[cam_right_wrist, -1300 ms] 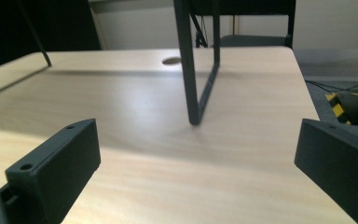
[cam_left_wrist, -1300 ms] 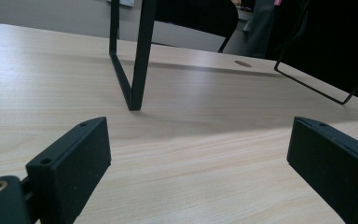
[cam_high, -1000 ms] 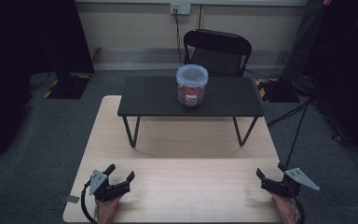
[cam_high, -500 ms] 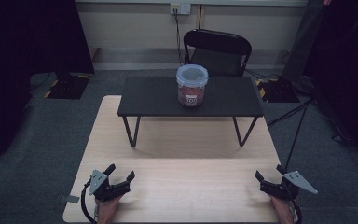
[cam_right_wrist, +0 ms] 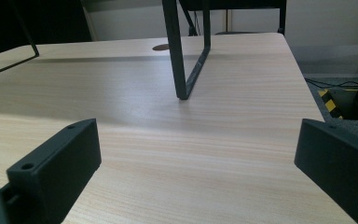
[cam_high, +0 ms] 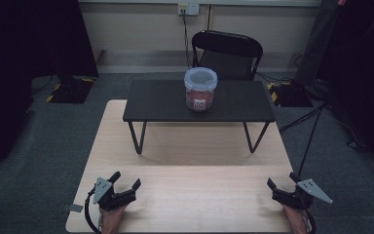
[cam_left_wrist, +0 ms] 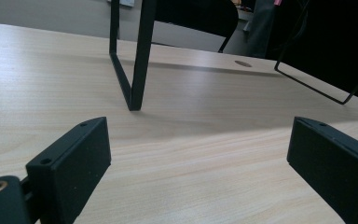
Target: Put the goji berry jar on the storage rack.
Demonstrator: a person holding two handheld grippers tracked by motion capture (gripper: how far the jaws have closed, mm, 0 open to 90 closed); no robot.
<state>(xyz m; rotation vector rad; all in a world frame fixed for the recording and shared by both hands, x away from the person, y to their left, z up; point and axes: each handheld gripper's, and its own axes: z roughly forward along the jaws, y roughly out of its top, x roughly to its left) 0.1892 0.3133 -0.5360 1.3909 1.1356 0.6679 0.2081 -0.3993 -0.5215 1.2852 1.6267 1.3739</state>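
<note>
A clear plastic tub (cam_high: 200, 89) with a lid and red contents stands in the middle of a low black shelf (cam_high: 156, 102) on the wooden table (cam_high: 195, 170). My left gripper (cam_high: 125, 184) rests at the table's near left corner, open, with nothing between its jaws. My right gripper (cam_high: 281, 185) sits at the near right corner, also open and empty. In the left gripper view the left gripper (cam_left_wrist: 200, 154) faces the shelf's black leg (cam_left_wrist: 137, 70). In the right gripper view the right gripper (cam_right_wrist: 200, 158) faces the other leg (cam_right_wrist: 179, 60).
A black chair (cam_high: 226, 56) stands behind the table. Black stands and cables occupy the floor at the right (cam_high: 316, 122) and a dark stand base at the left (cam_high: 70, 90). Bare tabletop stretches between the two grippers.
The right gripper has shifted slightly to the left. The left gripper and the tub have not moved.
</note>
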